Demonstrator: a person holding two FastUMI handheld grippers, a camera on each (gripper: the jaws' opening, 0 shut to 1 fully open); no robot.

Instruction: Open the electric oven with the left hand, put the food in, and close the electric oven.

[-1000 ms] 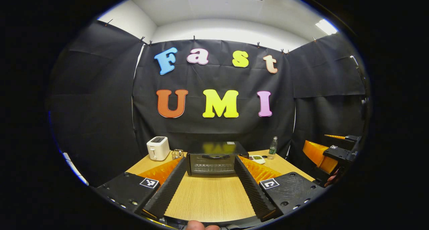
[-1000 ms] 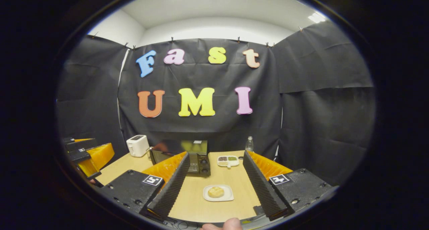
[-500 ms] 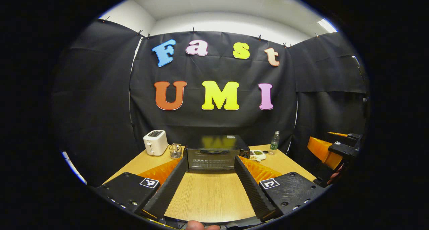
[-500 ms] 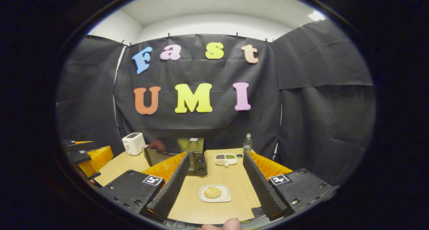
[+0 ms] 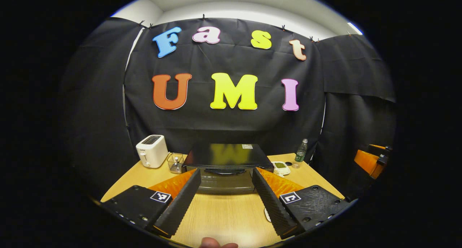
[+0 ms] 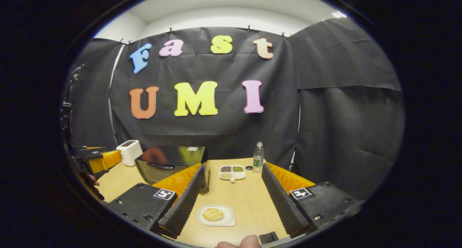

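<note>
Fingers of the left gripper (image 5: pixel 225 201) stand wide apart with nothing between them, framing the electric oven (image 5: pixel 226 168), which sits straight ahead at the middle of the wooden tabletop (image 5: pixel 223 219) with its door shut and its handle across the top of the front. Left of the oven stand a white toaster (image 5: pixel 151 151) and, between the two, a small wire basket (image 5: pixel 176 162). To the oven's right lie a white divided dish (image 5: pixel 280 167) and, farther back by the wall, a clear bottle (image 5: pixel 300 153). At the far right edge of the left gripper view the right gripper's body is visible, well apart from the oven. In the right gripper view the right gripper (image 6: pixel 231 199) is likewise spread wide and holds nothing; between its fingers, near on the tabletop, a white plate (image 6: pixel 216 216) carries the food (image 6: pixel 213 214), a round golden bun. That plate lies to the right of the oven and nearer than it, apart from the oven's front corner. The left gripper's body shows at that view's left edge with a hand (image 6: pixel 91 179) under it, close to the toaster's side of the tabletop.
</note>
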